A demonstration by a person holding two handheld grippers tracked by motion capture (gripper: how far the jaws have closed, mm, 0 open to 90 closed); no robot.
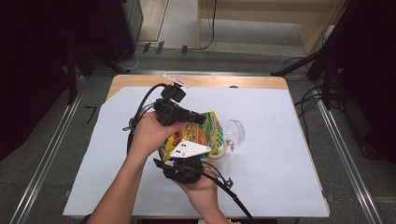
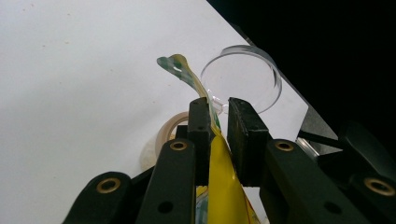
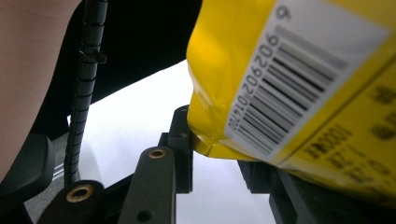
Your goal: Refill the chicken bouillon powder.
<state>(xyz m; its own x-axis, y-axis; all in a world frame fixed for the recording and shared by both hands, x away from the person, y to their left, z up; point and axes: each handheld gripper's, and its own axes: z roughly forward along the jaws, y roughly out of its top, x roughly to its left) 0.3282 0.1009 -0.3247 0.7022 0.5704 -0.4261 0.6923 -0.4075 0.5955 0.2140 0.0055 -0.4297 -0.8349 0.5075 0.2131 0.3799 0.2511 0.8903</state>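
Right gripper (image 1: 184, 161) and left gripper (image 1: 198, 118) both clamped on the yellow printed plastic snack bag (image 1: 205, 133), lifted at frame centre over the table (image 1: 280, 154); bag apparently unopened, opening still left.

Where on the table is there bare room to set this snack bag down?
The white sheet lies bare right of the clear cup, and left of the hands toward its near left corner. It is crowded mid-table, where the snack bag, cup and tape roll cluster.
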